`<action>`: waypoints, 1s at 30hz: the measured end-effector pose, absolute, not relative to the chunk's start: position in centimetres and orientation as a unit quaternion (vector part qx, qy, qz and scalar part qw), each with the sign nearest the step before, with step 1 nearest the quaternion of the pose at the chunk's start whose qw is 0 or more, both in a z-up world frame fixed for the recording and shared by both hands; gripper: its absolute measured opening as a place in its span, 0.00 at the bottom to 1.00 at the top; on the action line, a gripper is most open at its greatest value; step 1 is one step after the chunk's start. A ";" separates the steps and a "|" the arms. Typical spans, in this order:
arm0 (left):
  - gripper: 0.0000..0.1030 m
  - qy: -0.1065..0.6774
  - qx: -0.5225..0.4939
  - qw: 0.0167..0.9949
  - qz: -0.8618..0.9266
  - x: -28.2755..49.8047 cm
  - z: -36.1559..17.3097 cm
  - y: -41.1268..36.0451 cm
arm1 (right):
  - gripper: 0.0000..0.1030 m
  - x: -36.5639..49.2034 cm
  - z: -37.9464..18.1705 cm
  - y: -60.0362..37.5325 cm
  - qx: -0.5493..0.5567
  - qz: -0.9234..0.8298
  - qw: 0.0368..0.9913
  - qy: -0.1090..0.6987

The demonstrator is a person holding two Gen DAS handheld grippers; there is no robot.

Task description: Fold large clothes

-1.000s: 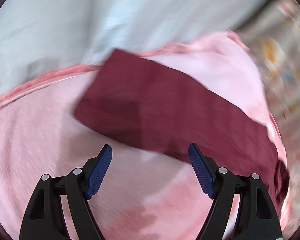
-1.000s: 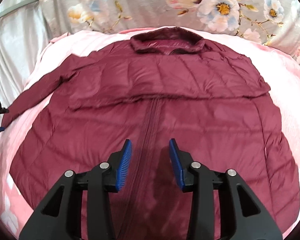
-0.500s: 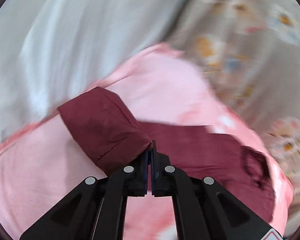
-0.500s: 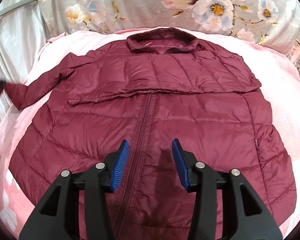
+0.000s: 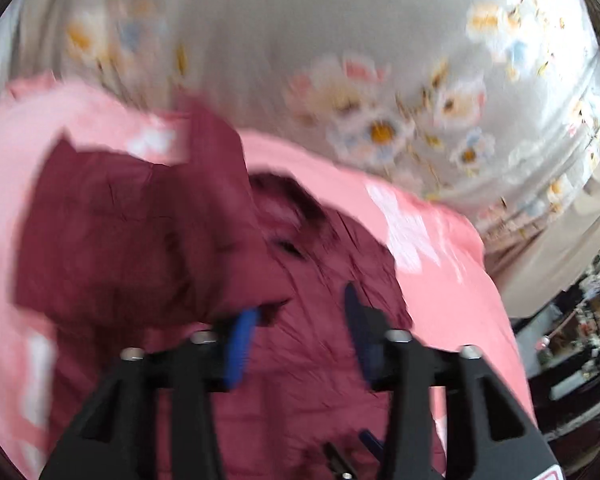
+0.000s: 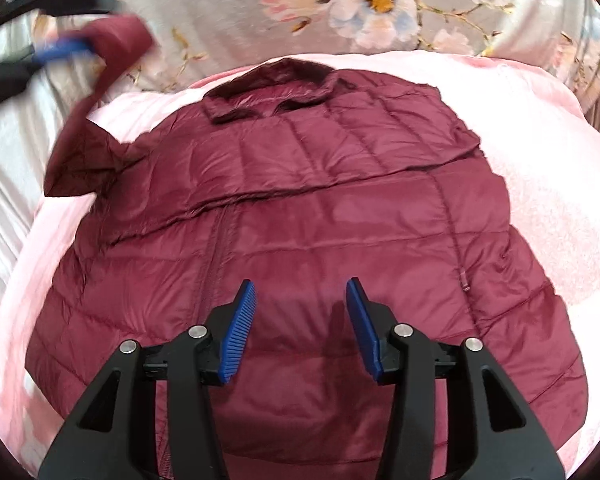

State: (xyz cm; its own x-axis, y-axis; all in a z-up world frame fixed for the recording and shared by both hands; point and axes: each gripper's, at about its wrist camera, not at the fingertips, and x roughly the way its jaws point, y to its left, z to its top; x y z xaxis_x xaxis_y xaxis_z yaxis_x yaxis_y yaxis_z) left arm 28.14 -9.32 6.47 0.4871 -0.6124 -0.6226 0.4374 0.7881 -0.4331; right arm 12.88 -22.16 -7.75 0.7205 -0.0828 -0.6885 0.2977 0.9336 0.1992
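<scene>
Your right gripper (image 6: 300, 320) hovers over the lower front of the maroon puffer jacket (image 6: 320, 208), its blue pads spread with nothing between them; the jaws have just been opening. The jacket lies flat on the pink blanket (image 6: 540, 152), long axis running from you toward the floral cloth (image 6: 380, 0), collar pointing that way. Your left gripper (image 5: 300, 328), also just opening, stands spread beside the lifted sleeve (image 5: 140, 220); whether the sleeve touches a pad is blurred.
</scene>
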 end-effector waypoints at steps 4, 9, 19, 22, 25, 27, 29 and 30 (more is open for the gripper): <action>0.46 0.444 -0.156 0.822 -0.322 27.9 2.6 -8.3 | 0.53 13.3 -6.7 -23.5 0.144 -0.099 0.922 0.345; 0.49 0.444 -0.202 0.822 -0.295 27.3 1.1 -2.2 | 0.56 16.0 -5.8 -24.8 0.185 -0.046 0.921 0.339; 0.49 0.459 -0.168 0.859 -0.152 29.4 -2.5 6.8 | 0.56 24.1 -7.4 -24.9 0.221 -0.032 0.903 0.366; 0.49 0.473 -0.160 0.855 -0.141 29.7 -4.3 7.1 | 0.31 25.9 -8.6 -25.1 0.224 -0.031 0.894 0.386; 0.49 0.486 -0.155 0.850 -0.130 30.1 -5.7 7.1 | 0.02 26.1 -8.1 -25.4 0.214 -0.030 0.898 0.384; 0.45 0.493 -0.142 0.849 -0.124 30.2 -6.4 6.8 | 0.02 24.6 -5.9 -26.5 0.197 -0.056 0.915 0.349; 0.43 0.493 -0.132 0.851 -0.122 30.2 -6.7 6.7 | 0.02 23.4 -4.1 -28.0 0.190 -0.081 0.925 0.320; 0.43 0.493 -0.126 0.853 -0.121 30.2 -6.7 6.6 | 0.02 22.6 -3.0 -29.1 0.182 -0.105 0.929 0.305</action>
State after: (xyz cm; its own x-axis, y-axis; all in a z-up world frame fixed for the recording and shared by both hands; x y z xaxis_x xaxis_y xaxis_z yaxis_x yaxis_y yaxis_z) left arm 30.24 6.61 -6.69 0.4853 -0.3297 -0.8098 0.0816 0.9392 -0.3335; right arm 22.59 -29.14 -3.02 0.7918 -0.0847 -0.6048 0.3061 0.9120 0.2732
